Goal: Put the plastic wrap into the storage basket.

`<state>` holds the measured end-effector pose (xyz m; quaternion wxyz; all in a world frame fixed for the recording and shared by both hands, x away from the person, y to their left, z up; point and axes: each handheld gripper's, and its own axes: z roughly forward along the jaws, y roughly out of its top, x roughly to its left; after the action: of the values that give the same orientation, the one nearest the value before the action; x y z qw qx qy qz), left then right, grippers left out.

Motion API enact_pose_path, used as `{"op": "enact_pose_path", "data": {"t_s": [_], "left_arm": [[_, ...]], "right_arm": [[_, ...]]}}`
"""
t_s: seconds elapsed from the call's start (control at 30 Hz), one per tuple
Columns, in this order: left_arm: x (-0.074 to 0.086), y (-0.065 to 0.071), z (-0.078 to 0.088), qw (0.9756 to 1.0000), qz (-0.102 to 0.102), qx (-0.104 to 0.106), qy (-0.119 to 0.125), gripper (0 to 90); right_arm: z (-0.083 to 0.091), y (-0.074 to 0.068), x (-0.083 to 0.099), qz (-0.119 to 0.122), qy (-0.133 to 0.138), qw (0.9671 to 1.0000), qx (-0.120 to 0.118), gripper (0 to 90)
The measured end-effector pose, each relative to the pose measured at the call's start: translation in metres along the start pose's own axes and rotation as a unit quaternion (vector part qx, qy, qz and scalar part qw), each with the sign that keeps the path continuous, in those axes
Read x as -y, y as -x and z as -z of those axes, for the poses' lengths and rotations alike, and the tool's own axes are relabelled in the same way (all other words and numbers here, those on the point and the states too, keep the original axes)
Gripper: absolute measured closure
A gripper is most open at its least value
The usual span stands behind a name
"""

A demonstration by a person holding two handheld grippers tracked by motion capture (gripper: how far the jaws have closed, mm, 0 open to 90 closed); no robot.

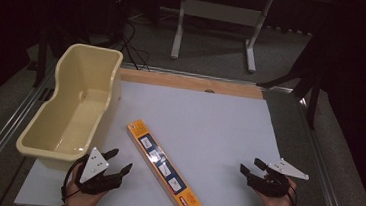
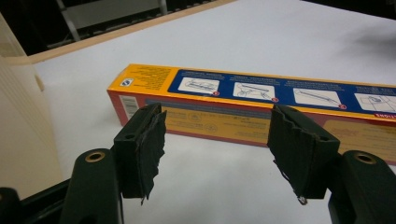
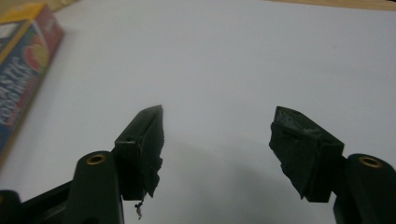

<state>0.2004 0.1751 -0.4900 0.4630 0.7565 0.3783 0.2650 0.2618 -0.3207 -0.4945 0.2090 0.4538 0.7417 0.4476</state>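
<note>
A long orange and blue box lies flat and diagonal on the white table, from centre toward the front edge. My left gripper stands open at the front left, a short way left of the box, jaws aimed at its side. In the left gripper view the box lies just beyond the open gripper, with nothing between the jaws. My right gripper is open at the front right, over bare table, apart from the box. The right gripper view has its open gripper over white surface, the box end far left.
A cream plastic tub stands at the table's left edge, close behind my left gripper; its wall shows at the left of the left gripper view. A wooden strip edges the table's far side. Beyond stand a desk frame and cables.
</note>
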Motion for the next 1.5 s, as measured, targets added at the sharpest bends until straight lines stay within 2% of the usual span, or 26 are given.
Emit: {"op": "enact_pose_path", "data": {"t_s": [0.17, 0.27, 0.43, 0.47, 0.5, 0.57, 0.67, 0.7, 0.73, 0.77, 0.83, 0.93, 0.97, 1.03, 1.13, 1.17, 1.2, 1.23, 1.27, 1.33, 1.37, 1.4, 1.43, 1.47, 1.5], "left_arm": [[0.000, 0.000, 0.000, 1.0000, 0.003, 0.000, 0.001, 35.4], [0.000, -0.001, 0.000, 1.0000, 0.003, -0.002, 0.001, 35.4], [0.001, -0.002, -0.001, 0.9999, 0.009, -0.005, 0.003, 35.4], [0.001, -0.002, -0.001, 0.9999, 0.009, -0.005, 0.003, 35.4], [0.001, -0.002, 0.000, 0.9999, 0.009, -0.006, 0.005, 35.4], [0.001, -0.002, -0.001, 0.9999, 0.009, -0.007, 0.006, 35.4], [0.001, -0.002, -0.001, 0.9999, 0.010, -0.007, 0.006, 35.5], [0.001, -0.002, 0.000, 0.9999, 0.009, -0.008, 0.006, 35.6], [0.001, -0.002, 0.000, 0.9999, 0.009, -0.008, 0.006, 35.5], [0.001, -0.002, 0.000, 0.9999, 0.009, -0.008, 0.006, 35.5], [0.001, -0.002, 0.000, 0.9999, 0.009, -0.008, 0.007, 35.6], [0.001, -0.002, 0.000, 0.9999, 0.009, -0.008, 0.008, 35.6], [0.001, -0.002, 0.000, 0.9999, 0.009, -0.009, 0.009, 35.6], [0.001, -0.002, 0.000, 0.9999, 0.009, -0.009, 0.009, 35.6], [0.000, -0.002, 0.001, 0.9999, 0.009, -0.009, 0.010, 35.7], [0.000, -0.002, 0.001, 0.9999, 0.010, -0.009, 0.010, 35.7], [0.000, -0.002, 0.001, 0.9999, 0.010, -0.009, 0.010, 35.7], [0.000, -0.002, 0.001, 0.9999, 0.010, -0.010, 0.010, 35.8], [0.000, -0.002, 0.001, 0.9998, 0.010, -0.010, 0.010, 35.8], [0.000, -0.002, 0.001, 0.9999, 0.009, -0.010, 0.010, 35.7], [0.000, -0.002, 0.001, 0.9999, 0.009, -0.010, 0.010, 35.7], [0.000, -0.002, 0.001, 0.9999, 0.009, -0.010, 0.010, 35.7], [0.000, -0.002, 0.001, 0.9999, 0.009, -0.010, 0.010, 35.7], [0.000, -0.002, 0.001, 0.9999, 0.009, -0.010, 0.010, 35.7], [0.000, -0.002, 0.001, 0.9999, 0.009, -0.010, 0.010, 35.7]], "right_arm": [[-0.003, -0.015, -0.004, 0.007, 0.002, 0.9994, -0.035, 39.2], [-0.004, -0.025, -0.008, 0.014, 0.001, 0.9986, -0.051, 47.3], [-0.005, -0.036, -0.012, 0.019, -0.001, 0.9973, -0.071, 53.1], [-0.006, -0.039, -0.014, 0.017, 0.001, 0.9964, -0.083, 53.1], [-0.007, -0.046, -0.018, 0.020, -0.002, 0.9948, -0.099, 58.5], [-0.010, -0.055, -0.022, 0.032, -0.006, 0.9927, -0.116, 61.3], [-0.013, -0.064, -0.025, 0.046, -0.014, 0.9906, -0.128, 62.7], [-0.019, -0.075, -0.027, 0.059, -0.023, 0.9882, -0.139, 68.1], [-0.021, -0.079, -0.028, 0.063, -0.028, 0.9869, -0.146, 70.3], [-0.021, -0.079, -0.028, 0.063, -0.028, 0.9869, -0.146, 70.3], [-0.025, -0.087, -0.030, 0.071, -0.031, 0.9848, -0.155, 75.9], [-0.031, -0.103, -0.033, 0.085, -0.041, 0.9805, -0.173, 84.9], [-0.034, -0.113, -0.033, 0.089, -0.045, 0.9778, -0.184, 88.5], [-0.035, -0.119, -0.033, 0.090, -0.048, 0.9765, -0.190, 89.2], [-0.038, -0.136, -0.030, 0.109, -0.061, 0.9709, -0.205, 89.5], [-0.040, -0.147, -0.029, 0.120, -0.068, 0.9676, -0.212, 89.5], [-0.040, -0.147, -0.029, 0.120, -0.068, 0.9676, -0.212, 89.5], [-0.042, -0.158, -0.027, 0.136, -0.076, 0.9635, -0.218, 89.5], [-0.042, -0.158, -0.027, 0.136, -0.076, 0.9635, -0.218, 89.5], [-0.044, -0.167, -0.025, 0.142, -0.080, 0.9598, -0.229, 89.5], [-0.046, -0.174, -0.023, 0.152, -0.087, 0.9554, -0.238, 89.5], [-0.046, -0.174, -0.023, 0.152, -0.087, 0.9554, -0.238, 89.5], [-0.047, -0.184, -0.021, 0.166, -0.096, 0.9501, -0.247, 89.5], [-0.047, -0.184, -0.021, 0.166, -0.096, 0.9501, -0.247, 89.5], [-0.048, -0.188, -0.020, 0.173, -0.099, 0.9477, -0.250, 89.5]]}}
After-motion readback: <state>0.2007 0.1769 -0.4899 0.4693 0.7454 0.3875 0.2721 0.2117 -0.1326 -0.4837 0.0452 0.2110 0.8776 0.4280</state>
